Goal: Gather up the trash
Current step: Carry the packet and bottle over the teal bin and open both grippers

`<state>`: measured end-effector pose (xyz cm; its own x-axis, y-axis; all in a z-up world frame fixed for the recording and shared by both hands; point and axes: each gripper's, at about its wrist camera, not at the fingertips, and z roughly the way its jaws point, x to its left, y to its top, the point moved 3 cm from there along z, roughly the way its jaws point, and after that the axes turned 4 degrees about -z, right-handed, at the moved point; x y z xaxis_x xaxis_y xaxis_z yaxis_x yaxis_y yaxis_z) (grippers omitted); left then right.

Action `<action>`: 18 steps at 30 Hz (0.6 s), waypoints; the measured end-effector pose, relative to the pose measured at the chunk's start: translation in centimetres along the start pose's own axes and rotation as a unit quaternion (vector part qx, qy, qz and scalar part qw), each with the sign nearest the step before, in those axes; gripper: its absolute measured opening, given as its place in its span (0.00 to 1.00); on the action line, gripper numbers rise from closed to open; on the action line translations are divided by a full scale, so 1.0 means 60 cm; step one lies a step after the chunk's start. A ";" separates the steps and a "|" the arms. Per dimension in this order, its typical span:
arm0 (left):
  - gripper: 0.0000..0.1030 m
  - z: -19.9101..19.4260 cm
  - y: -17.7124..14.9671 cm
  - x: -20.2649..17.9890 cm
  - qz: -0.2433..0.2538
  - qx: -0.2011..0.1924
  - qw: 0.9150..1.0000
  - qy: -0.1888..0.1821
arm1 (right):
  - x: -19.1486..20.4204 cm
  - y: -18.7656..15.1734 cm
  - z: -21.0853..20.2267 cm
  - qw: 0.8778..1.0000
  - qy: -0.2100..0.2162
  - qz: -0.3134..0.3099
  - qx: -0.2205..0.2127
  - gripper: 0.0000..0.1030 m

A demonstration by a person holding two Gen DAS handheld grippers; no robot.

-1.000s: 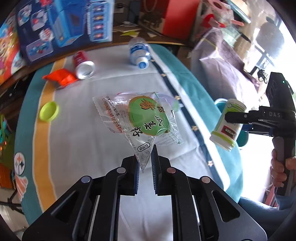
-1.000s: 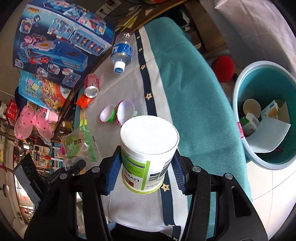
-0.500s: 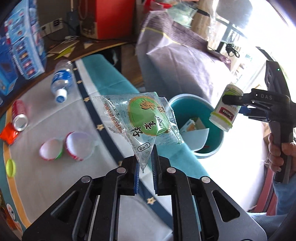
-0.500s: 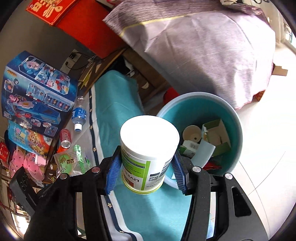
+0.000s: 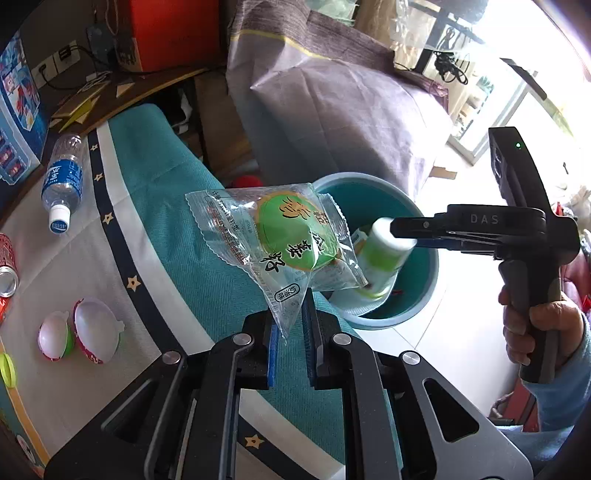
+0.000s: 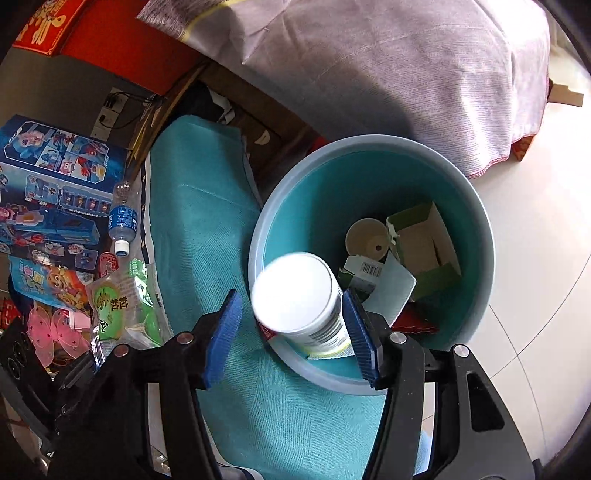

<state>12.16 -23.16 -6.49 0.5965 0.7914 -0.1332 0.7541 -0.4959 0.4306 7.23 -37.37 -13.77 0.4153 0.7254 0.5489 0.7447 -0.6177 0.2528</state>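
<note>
Bottle (image 6: 301, 295) hangs loose between opened right tongs (image 6: 291, 332).

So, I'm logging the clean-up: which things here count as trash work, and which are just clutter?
Trash work: snack wrapper, white tub, bin, water bottle, can, egg shells.
Clutter: toy boxes, grey cover, red box.

R gripper (image 6: 291, 325) fingers just opening, white bottle (image 6: 301, 299) loose between them, tilted over teal bin (image 6: 369, 147).
</note>
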 end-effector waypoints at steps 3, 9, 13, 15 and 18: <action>0.12 0.014 0.005 -0.007 0.003 0.008 1.000 -0.001 | -0.014 0.007 -0.007 1.000 -0.003 0.008 -0.006 0.59; 0.12 0.045 0.014 -0.028 0.014 0.025 1.000 -0.008 | -0.060 0.022 -0.032 0.999 -0.021 0.037 -0.027 0.72; 0.12 0.064 0.016 -0.048 0.027 0.037 0.999 -0.015 | -0.091 0.025 -0.048 0.997 -0.034 0.057 -0.038 0.75; 0.12 0.075 0.018 -0.063 0.036 0.043 0.998 -0.019 | -0.103 0.025 -0.054 0.996 -0.037 0.067 -0.039 0.75; 0.12 0.092 0.016 -0.087 0.050 0.054 0.997 -0.028 | -0.113 0.023 -0.059 0.996 -0.041 0.072 -0.040 0.75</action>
<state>11.29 -29.70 -10.32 0.6816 0.7172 -0.1449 0.7142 -0.6090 0.3452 3.61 -44.23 -14.29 0.5579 0.6486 0.5178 0.6324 -0.7363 0.2408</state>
